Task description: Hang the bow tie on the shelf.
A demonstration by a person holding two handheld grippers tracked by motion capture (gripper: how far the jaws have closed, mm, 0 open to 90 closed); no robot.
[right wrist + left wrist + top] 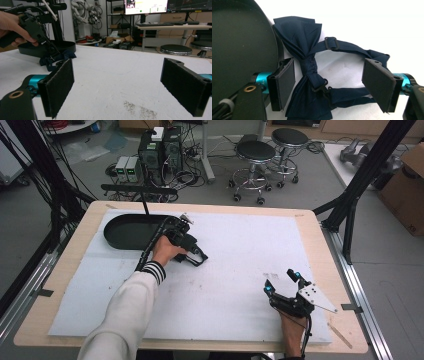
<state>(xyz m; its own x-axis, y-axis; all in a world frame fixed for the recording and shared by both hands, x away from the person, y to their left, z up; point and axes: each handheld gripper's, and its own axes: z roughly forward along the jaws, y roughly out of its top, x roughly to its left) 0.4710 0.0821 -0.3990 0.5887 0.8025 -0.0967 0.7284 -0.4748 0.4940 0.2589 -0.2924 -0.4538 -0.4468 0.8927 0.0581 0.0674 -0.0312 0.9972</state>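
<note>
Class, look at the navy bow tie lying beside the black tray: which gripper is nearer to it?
Left. The left gripper hangs right over the bow tie, open jaws either side; the right gripper rests open far across the table.

From the high view we look down and forward over the whole table (310,227), with floor and stools beyond. In the left gripper view we sit very close, looking down between the jaws at the bow tie (305,67) and tray (242,45) edge. In the right gripper view we sit low, facing level across the table toward the left gripper (53,53). All three views share the tray and bow tie corner.
</note>
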